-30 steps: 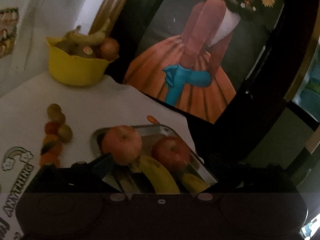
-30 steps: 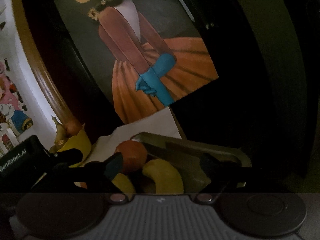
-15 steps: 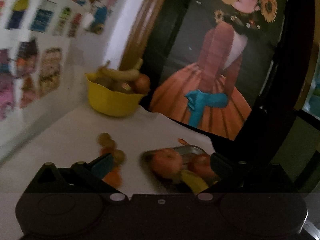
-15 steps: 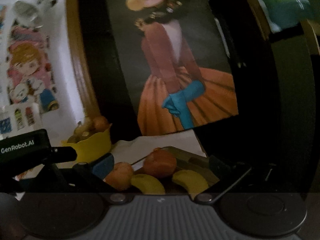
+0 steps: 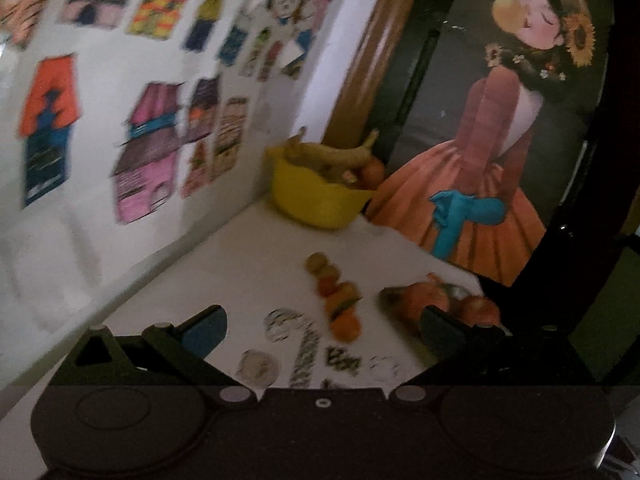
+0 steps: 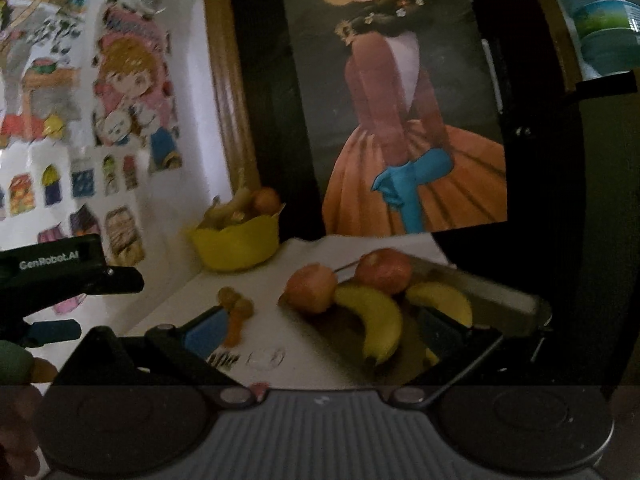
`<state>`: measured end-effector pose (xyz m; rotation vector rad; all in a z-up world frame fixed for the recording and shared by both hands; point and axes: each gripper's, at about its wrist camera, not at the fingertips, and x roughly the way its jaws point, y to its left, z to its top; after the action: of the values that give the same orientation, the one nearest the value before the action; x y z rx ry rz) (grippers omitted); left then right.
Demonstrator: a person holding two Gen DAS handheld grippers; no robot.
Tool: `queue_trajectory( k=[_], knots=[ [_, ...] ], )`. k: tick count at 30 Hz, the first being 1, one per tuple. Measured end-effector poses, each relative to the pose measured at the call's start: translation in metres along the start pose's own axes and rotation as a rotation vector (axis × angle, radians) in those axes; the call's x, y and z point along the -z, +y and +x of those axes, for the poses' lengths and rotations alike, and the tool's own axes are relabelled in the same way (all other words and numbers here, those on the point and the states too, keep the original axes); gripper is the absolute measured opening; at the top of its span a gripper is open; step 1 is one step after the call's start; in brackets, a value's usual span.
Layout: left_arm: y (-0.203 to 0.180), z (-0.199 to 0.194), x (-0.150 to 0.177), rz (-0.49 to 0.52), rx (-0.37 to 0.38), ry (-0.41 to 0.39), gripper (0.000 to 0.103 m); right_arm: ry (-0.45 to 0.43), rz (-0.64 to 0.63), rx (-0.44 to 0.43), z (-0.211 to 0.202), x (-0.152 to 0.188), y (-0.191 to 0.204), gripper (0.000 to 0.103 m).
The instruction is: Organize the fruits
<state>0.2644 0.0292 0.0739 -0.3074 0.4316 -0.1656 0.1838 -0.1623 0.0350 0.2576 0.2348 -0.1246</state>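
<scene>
Right wrist: white table (image 6: 304, 364) meets sticker-covered wall (image 6: 80, 120).

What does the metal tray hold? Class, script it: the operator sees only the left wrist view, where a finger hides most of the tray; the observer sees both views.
Observer: Two bananas lie in the tray, beside two round reddish fruits.
Operator: Is the right gripper holding anything?
Observer: No, the right gripper is open, with nothing between its fingers.
Operator: Anything else nearby?
Observer: A plastic bottle shows high on the right.
</scene>
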Motion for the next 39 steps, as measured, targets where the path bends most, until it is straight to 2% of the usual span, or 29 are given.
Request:
queue_trajectory(
  k=[12, 17, 29, 39],
  knots=[
    [0.040, -0.022, 0.026, 0.027, -0.098, 0.051, 0.102, 0.124, -0.041, -0.054, -0.025, 0.031, 0.031, 0.103],
    [0.047, -0.023, 0.031, 0.036, -0.111, 0.069, 0.102, 0.159, -0.070, -0.055, -0.024, 0.041, 0.041, 0.103],
    [0.051, -0.009, 0.040, 0.073, -0.163, 0.129, 0.102, 0.200, -0.052, -0.045, -0.014, 0.050, 0.035, 0.103],
    [0.044, -0.009, 0.039, 0.094, -0.162, 0.119, 0.102, 0.183, -0.036, -0.057, -0.018, 0.052, 0.031, 0.103]
  ],
)
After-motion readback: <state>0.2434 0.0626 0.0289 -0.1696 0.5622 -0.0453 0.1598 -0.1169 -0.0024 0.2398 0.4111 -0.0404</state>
